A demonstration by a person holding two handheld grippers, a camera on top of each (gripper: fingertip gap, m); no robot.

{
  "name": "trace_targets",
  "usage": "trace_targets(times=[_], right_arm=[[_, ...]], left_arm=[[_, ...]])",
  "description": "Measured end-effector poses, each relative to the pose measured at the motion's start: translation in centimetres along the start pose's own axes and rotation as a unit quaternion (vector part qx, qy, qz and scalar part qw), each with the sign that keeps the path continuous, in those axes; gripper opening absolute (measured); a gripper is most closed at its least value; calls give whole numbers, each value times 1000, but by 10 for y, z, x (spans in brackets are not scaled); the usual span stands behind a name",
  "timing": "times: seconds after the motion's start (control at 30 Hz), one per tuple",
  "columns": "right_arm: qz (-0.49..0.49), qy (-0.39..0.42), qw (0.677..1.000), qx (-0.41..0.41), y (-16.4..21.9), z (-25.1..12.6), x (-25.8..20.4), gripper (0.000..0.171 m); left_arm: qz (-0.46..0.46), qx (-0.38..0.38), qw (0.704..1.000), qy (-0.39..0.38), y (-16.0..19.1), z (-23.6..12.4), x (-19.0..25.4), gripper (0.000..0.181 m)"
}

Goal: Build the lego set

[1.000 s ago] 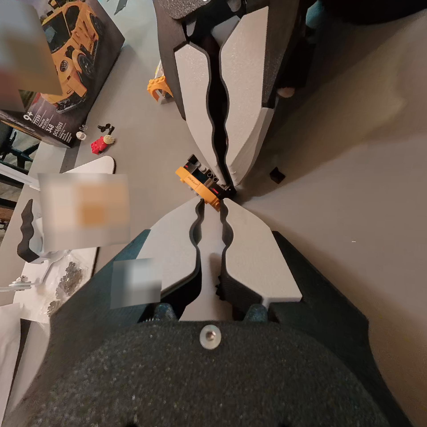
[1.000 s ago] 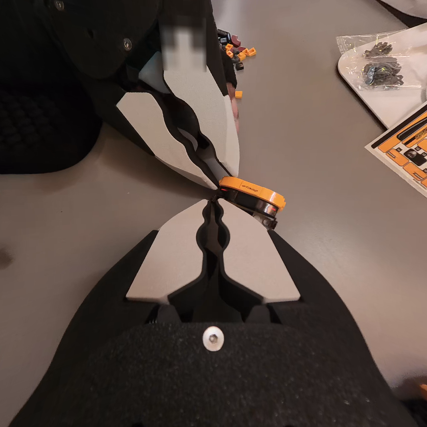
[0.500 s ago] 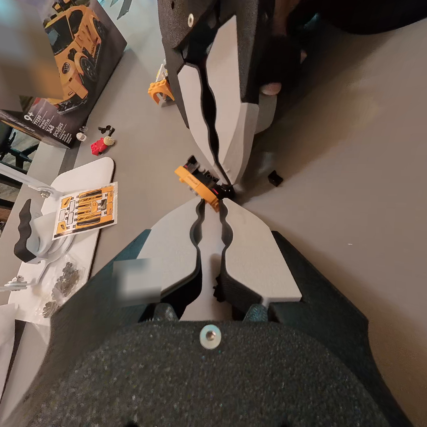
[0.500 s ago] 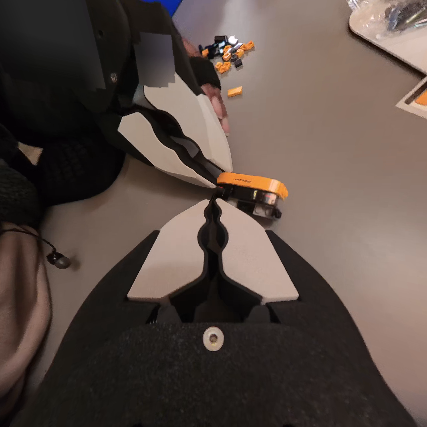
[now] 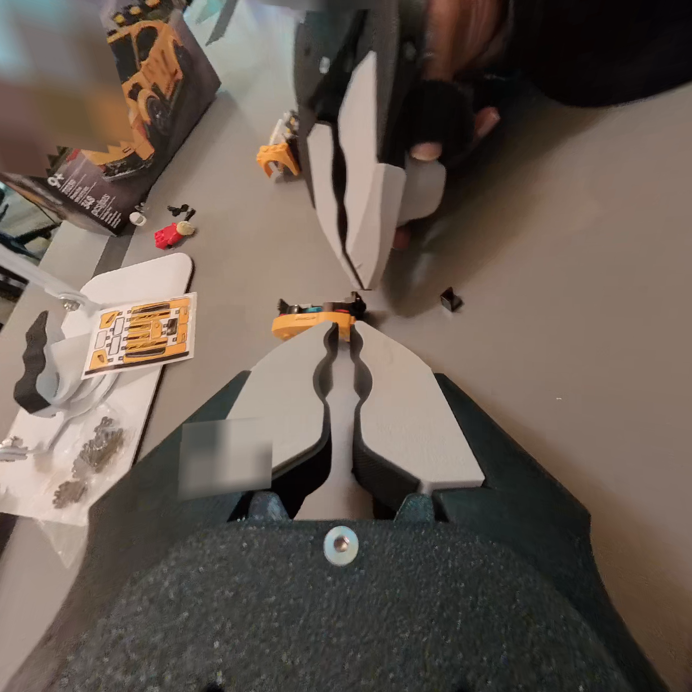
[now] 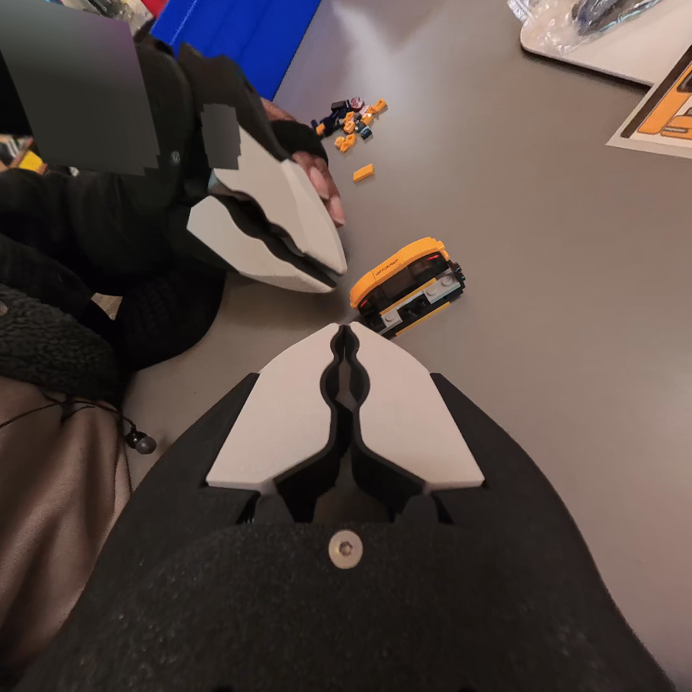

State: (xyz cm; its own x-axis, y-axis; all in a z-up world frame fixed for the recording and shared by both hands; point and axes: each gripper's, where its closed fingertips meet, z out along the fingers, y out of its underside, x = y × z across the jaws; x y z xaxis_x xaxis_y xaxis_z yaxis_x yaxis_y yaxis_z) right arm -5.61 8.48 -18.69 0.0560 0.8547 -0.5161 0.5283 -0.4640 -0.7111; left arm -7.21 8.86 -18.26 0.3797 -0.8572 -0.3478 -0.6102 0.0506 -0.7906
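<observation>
we held the right tool (image 6: pixel 343 327) clenched, its grey tips pressed together with nothing between them. in the left wrist view its tips hung just above the far right end of the lego car section (image 6: pixel 406 288), and we could not tell whether they touched it.

the left tool (image 5: pixel 343 329) had its jaws a little apart, and a bit of orange showed in the gap at the tips. from the right wrist view its tips seemed to stop just short of the model, so we could not tell whether it was gripping the piece or had let go.

the car section, orange on top with black and grey bricks beneath, sat low on the grey counter (image 5: pixel 543 374) between the two tools, tilted onto one side.

a small black piece (image 5: pixel 451 299) lay on the counter just right of it. to the left, a sticker sheet (image 5: pixel 142 337) rested on a white board (image 5: pixel 149 273), with clear bags of dark parts (image 5: pixel 93 453) nearer. farther left stood the set's box (image 5: pixel 149 112), with a red minifigure (image 5: pixel 170 236) lying near it. an orange arch piece (image 5: pixel 277 161) sat far off, beside the right tool. in the right wrist view a pile of loose bricks (image 6: pixel 350 123) lay beyond the left tool, with one orange tile (image 6: pixel 363 173) just near of it.
</observation>
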Motion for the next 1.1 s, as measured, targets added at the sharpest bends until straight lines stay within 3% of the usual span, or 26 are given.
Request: trace_targets(times=[0.07, 0.13, 0.2, 0.3, 0.37, 0.5, 0.77, 1.1], right_arm=[[-18, 7, 1000, 13, -5, -3, 0, 0], [-59, 31, 998, 13, -8, -7, 2, 0], [-101, 52, 994, 2, -6, -6, 4, 14], [-133, 68, 989, -18, 0, -2, 6, 18], [-141, 75, 987, -27, 3, 0, 8, 18], [-156, 80, 984, -30, 4, 1, 9, 14], [-159, 61, 985, -29, 6, 1, 3, 6], [-118, 53, 990, -51, 12, 4, 0, 5]], left_arm=[[-34, 9, 999, -1, 1, -3, -9, 17], [-51, -8, 999, 7, 8, 1, -13, 41], [-66, -28, 997, 31, 14, 10, -11, 69], [-77, -36, 994, 61, 15, 21, -10, 84], [-71, -42, 994, 66, 15, 26, -14, 84], [-66, -45, 994, 81, 15, 31, -13, 60], [-4, -28, 998, 54, 8, 27, -5, 59], [76, -70, 995, 6, 5, 25, -2, 59]])
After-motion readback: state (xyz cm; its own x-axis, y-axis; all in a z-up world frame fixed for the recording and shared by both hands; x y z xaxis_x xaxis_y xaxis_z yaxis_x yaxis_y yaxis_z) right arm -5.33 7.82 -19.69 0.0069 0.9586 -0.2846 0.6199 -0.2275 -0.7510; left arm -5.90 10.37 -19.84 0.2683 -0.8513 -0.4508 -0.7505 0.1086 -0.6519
